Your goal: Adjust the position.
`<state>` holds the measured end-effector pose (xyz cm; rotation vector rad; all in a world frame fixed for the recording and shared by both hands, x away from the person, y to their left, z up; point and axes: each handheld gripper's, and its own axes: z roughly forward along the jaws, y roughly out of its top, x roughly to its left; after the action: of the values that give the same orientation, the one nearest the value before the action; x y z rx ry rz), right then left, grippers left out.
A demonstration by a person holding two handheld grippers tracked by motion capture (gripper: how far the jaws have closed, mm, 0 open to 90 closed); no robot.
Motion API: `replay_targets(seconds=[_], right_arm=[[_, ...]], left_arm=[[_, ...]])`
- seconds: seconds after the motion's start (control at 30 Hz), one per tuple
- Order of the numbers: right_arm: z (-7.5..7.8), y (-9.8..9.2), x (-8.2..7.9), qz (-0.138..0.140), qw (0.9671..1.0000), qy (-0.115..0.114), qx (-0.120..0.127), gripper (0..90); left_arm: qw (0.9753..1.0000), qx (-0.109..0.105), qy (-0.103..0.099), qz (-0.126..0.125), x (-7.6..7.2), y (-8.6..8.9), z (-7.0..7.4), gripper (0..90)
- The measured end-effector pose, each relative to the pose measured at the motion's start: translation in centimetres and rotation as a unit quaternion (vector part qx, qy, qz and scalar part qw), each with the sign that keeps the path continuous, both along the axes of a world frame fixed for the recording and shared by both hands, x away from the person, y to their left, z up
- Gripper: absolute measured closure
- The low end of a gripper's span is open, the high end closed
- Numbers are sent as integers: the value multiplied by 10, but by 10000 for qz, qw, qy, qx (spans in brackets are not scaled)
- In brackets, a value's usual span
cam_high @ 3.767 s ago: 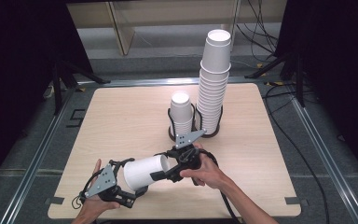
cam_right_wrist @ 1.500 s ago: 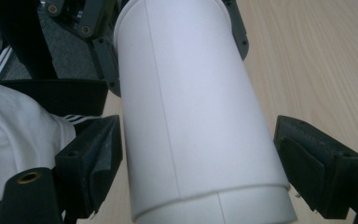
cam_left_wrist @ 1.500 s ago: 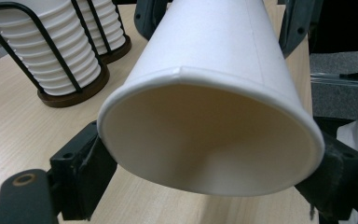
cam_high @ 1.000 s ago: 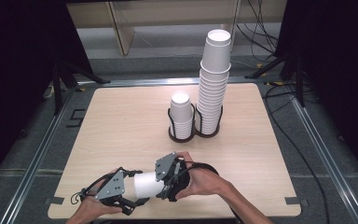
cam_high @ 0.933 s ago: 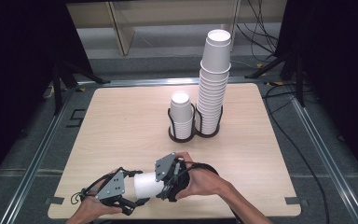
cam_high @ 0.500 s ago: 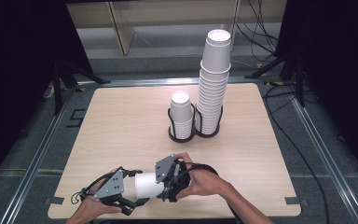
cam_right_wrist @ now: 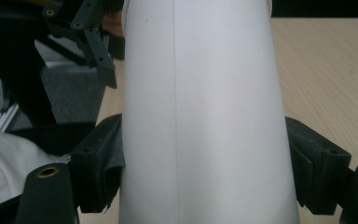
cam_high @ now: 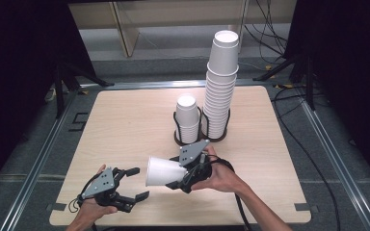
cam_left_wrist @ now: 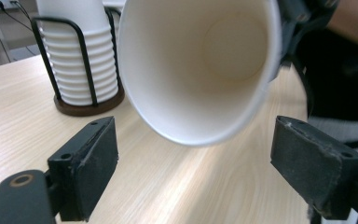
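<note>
A white paper cup (cam_high: 163,171) lies on its side in the air above the table's front. My right gripper (cam_high: 182,176) is shut on its base end. In the right gripper view the cup (cam_right_wrist: 200,107) stands between both jaws of that gripper (cam_right_wrist: 205,161), which press its sides. The cup's mouth (cam_left_wrist: 200,70) faces my left gripper (cam_left_wrist: 200,140), whose jaws stand wide open just below and in front of the rim without touching it. From above, my left gripper (cam_high: 136,183) sits a little left of the cup, open and empty.
A black wire cup holder (cam_high: 202,139) stands mid-table with a short stack of cups (cam_high: 188,118) and a tall stack (cam_high: 221,82). The short stack in its holder (cam_left_wrist: 79,60) is behind the cup in the left gripper view. Bare wooden table (cam_high: 120,120) lies to the left.
My left gripper was close against the cup's mouth end; now it is open and apart from it to the left. My right gripper has carried the cup up and to the right.
</note>
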<state>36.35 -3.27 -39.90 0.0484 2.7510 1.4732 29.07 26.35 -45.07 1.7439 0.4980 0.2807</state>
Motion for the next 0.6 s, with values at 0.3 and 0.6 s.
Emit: replay_targets(seconds=[0.3, 0.6], right_arm=[[2, -5, 3, 62, 9980, 74, 623, 231], [-5, 4, -3, 295, 9968, 184, 725, 229]], left_arm=[[9983, -473, 319, 79, 2, 0, 1, 146], [9963, -749, 412, -18, 1, -3, 2, 146]])
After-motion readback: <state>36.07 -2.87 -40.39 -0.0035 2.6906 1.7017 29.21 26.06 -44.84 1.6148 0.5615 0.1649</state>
